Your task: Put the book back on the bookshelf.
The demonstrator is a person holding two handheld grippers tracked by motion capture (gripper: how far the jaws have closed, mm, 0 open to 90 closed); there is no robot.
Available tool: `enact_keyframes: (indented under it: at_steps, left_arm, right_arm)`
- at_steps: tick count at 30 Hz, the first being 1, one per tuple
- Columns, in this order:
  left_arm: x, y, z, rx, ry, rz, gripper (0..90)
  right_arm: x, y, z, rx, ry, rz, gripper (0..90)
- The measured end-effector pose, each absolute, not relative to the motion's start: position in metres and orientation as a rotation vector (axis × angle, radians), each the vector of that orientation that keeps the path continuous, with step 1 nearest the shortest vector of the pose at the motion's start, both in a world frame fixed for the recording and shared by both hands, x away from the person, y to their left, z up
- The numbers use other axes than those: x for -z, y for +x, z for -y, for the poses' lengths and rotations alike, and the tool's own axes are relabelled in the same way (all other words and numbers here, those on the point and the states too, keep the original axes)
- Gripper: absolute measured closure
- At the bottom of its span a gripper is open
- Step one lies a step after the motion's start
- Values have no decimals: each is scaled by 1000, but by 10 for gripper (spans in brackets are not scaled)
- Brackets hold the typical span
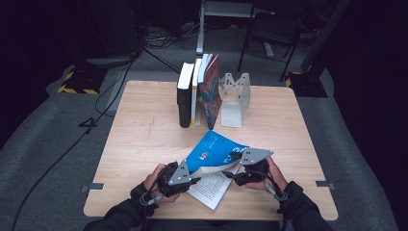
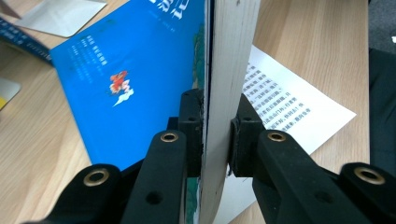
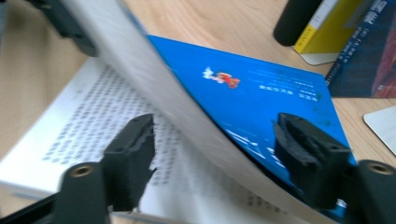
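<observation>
A blue paperback book point(image 1: 214, 147) lies open near the table's front edge, its cover side lifted off a flat printed page point(image 1: 211, 187). My left gripper point(image 1: 195, 179) is at the book's left. In the left gripper view, that gripper point(image 2: 217, 126) is shut on the book's thick block of pages point(image 2: 231, 51), with the blue cover point(image 2: 135, 74) beside it. My right gripper point(image 1: 232, 165) is at the book's right edge. In the right gripper view, it point(image 3: 219, 144) stands open, its jaws wide on either side of the curved page block point(image 3: 154, 88) and cover point(image 3: 261, 88).
Several upright books point(image 1: 195, 91) stand at the table's back, leaning on a grey metal bookend point(image 1: 235, 96). The wooden table point(image 1: 144, 134) is bare to the left and right of the open book. A chair point(image 1: 272, 29) and cables are on the floor behind.
</observation>
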State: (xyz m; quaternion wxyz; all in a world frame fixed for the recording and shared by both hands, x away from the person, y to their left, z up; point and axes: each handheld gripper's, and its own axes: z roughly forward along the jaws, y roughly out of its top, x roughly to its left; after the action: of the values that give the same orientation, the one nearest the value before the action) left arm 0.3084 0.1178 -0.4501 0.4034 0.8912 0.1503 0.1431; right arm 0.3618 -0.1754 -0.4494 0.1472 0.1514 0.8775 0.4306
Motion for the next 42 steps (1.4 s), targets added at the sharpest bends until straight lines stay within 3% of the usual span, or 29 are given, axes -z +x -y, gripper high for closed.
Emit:
enact_keyframes:
  at_steps: [2, 7, 12, 14, 24, 29, 34, 42]
  left_arm:
    - [450, 309, -121, -360, 2250, -386, 785]
    - [453, 309, -135, -366, 2258, -425, 756]
    - [457, 308, -143, -432, 2308, -525, 627]
    - [463, 308, -146, -469, 2330, -545, 606]
    - [462, 349, -121, -395, 2312, -472, 618]
    - [461, 364, -103, -384, 2320, -488, 568]
    - [455, 352, -87, -381, 2294, -444, 495]
    - [454, 337, -79, -373, 2305, -351, 677]
  right_arm:
    - [453, 364, 175, -1233, 444, -2524, 346]
    - [464, 364, 175, -1189, 339, -2517, 543]
    - [457, 349, 172, -1143, 235, -2511, 668]
    - [456, 343, 173, -1121, 221, -2506, 683]
    - [447, 325, 194, -1097, 331, -2474, 730]
    - [443, 322, 206, -1088, 368, -2456, 749]
    - [441, 323, 211, -1099, 370, -2460, 746]
    - [448, 326, 213, -1121, 362, -2496, 683]
